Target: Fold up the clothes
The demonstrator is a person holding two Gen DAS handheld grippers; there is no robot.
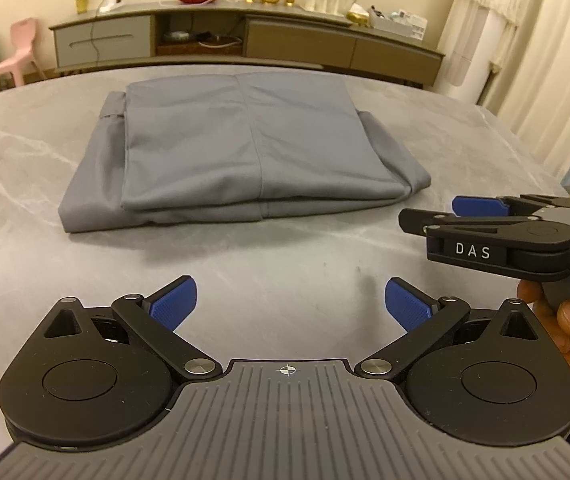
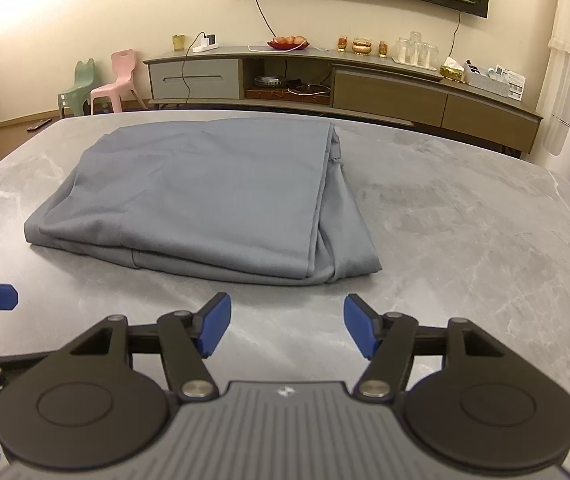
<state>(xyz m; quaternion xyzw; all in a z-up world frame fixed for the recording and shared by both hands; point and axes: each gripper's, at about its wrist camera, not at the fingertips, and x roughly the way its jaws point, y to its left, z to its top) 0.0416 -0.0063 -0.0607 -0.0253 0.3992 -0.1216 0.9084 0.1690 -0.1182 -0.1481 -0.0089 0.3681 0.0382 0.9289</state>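
grey garment (image 1: pixel 241 148) | folded in layers | flat | on marble table (image 1: pixel 325 280)

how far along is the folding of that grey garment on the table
Done: the grey garment lies on the marble table as a flat, layered rectangle. In hand: nothing. The left gripper and the right gripper are both open and empty, short of the cloth's near edge. Left: perhaps only tidying the layers that stick out along the side, or one more fold.

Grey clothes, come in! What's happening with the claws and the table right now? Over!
Left claw open, empty. Right claw open, empty. Grey clothes folded flat on table, untouched. Nothing in the way. Over.
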